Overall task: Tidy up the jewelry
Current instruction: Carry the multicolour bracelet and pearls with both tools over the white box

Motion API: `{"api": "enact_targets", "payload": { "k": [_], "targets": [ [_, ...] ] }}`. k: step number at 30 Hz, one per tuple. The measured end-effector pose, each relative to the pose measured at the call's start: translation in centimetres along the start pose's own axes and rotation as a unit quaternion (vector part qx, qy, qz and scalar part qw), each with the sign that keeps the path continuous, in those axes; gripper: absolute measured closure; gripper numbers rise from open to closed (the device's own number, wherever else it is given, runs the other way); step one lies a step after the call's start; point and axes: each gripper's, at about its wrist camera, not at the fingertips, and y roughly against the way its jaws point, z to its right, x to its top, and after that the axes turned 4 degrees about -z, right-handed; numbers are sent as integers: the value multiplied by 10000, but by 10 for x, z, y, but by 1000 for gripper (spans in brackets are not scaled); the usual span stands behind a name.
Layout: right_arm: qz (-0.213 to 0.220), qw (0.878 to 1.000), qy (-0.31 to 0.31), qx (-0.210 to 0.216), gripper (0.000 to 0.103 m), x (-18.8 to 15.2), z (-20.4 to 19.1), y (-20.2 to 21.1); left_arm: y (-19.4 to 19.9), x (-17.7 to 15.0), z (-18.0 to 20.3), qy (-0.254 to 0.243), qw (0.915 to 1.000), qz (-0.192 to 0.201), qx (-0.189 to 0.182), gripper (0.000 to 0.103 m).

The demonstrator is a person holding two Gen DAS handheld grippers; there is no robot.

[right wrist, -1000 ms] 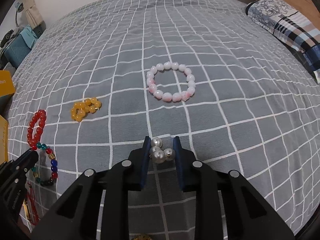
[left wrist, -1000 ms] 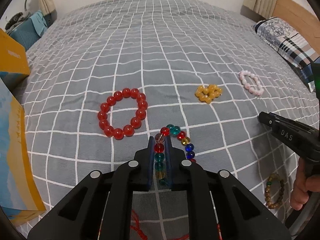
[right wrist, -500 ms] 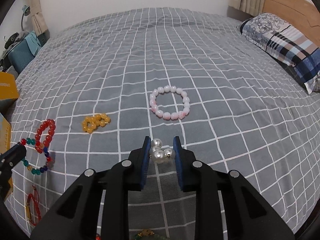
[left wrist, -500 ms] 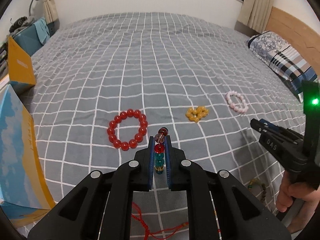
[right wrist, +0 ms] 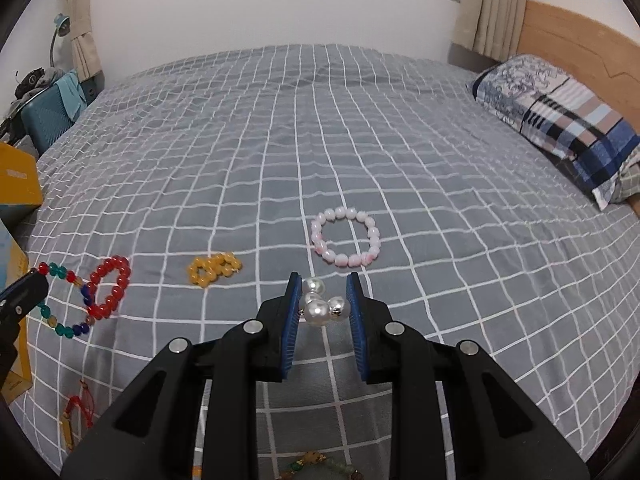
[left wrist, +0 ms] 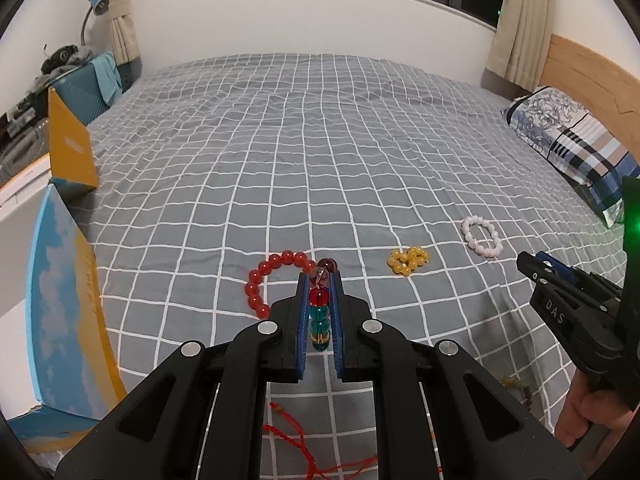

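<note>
My left gripper [left wrist: 319, 280] is shut on a multicolour bead bracelet [left wrist: 319, 312] and holds it above the grey checked bed; the bracelet also shows hanging in the right wrist view [right wrist: 66, 300]. My right gripper [right wrist: 323, 286] is shut on a white pearl bracelet [right wrist: 318, 306], also lifted. On the bed lie a red bead bracelet [left wrist: 276, 276] [right wrist: 110, 286], a yellow bead bracelet [left wrist: 408, 260] [right wrist: 212, 268] and a pink-white bead bracelet [left wrist: 482, 237] [right wrist: 346, 236]. The right gripper shows at the right of the left wrist view [left wrist: 532, 264].
A blue and yellow box [left wrist: 60, 300] stands at the left bed edge. A red cord [left wrist: 312, 452] [right wrist: 80, 408] and a brown-green bead bracelet [right wrist: 316, 464] lie near the front edge. A plaid pillow [right wrist: 560, 120] lies at the far right.
Both grippers have risen well above the bed with their bracelets. The multicolour bracelet has come off the cover and now hangs from my left gripper.
</note>
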Motion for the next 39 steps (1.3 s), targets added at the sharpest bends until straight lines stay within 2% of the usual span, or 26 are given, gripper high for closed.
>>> {"api": "enact_targets", "payload": {
  "k": [3, 5, 18, 23, 31, 39],
  "targets": [
    [56, 10000, 19, 49, 81, 3, -4, 12, 9, 3, 1, -36, 10000, 78, -8, 94],
    [54, 10000, 12, 56, 81, 4, -6, 19, 15, 5, 0, -38, 9998, 43, -165, 94],
    [121, 9997, 145, 159, 81, 18, -29, 67, 69, 20, -24, 102, 9997, 229, 47, 94],
    [25, 9989, 262, 387, 81, 21, -49, 83, 92, 25, -37, 121, 9992, 326, 220, 94],
    [107, 9979, 433, 470, 81, 26, -87, 109, 120, 27, -71, 301, 9978, 414, 430, 94],
    [276, 9938, 837, 684, 81, 29, -147, 135, 141, 26, -115, 509, 9955, 472, 642, 94]
  ]
}}
